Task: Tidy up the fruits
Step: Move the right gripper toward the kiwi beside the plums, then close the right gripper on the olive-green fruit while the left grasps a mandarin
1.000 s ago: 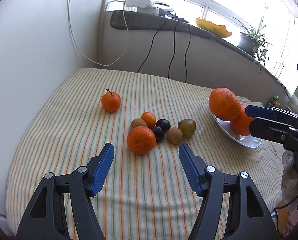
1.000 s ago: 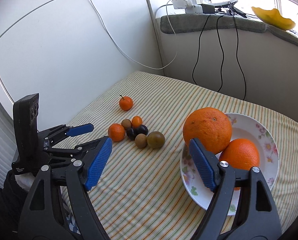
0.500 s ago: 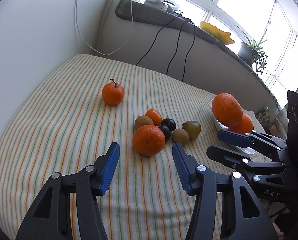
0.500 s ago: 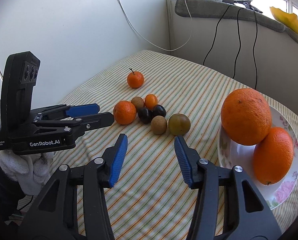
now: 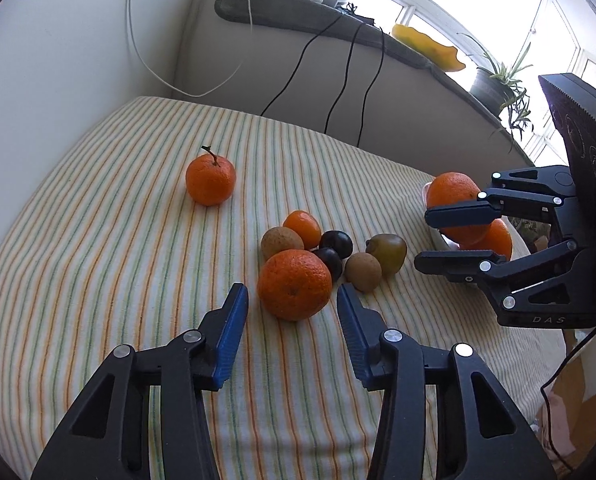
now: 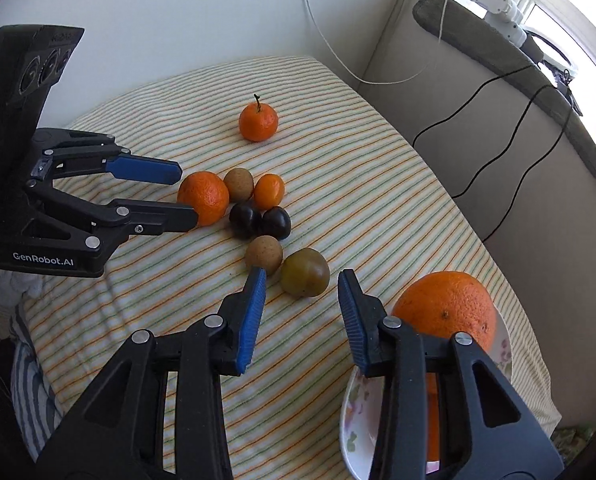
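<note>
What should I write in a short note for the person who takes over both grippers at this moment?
Left gripper: jaws closing around the big mandarin, pads not touching it.
Right gripper: jaws closing, lined up on the green-brown fruit, holding nothing.
Done: two oranges on the plate.
Left: the stemmed mandarin standing apart, and the cluster of small mandarin, two dark plums and two brown fruits, all on the striped cloth.

Fruit cluster (image 5: 317, 256) mid-bench (image 5: 98, 240); lone mandarin (image 5: 210, 179) behind-left; plate (image 6: 357, 420) with oranges (image 6: 445, 308) at right edge.
</note>
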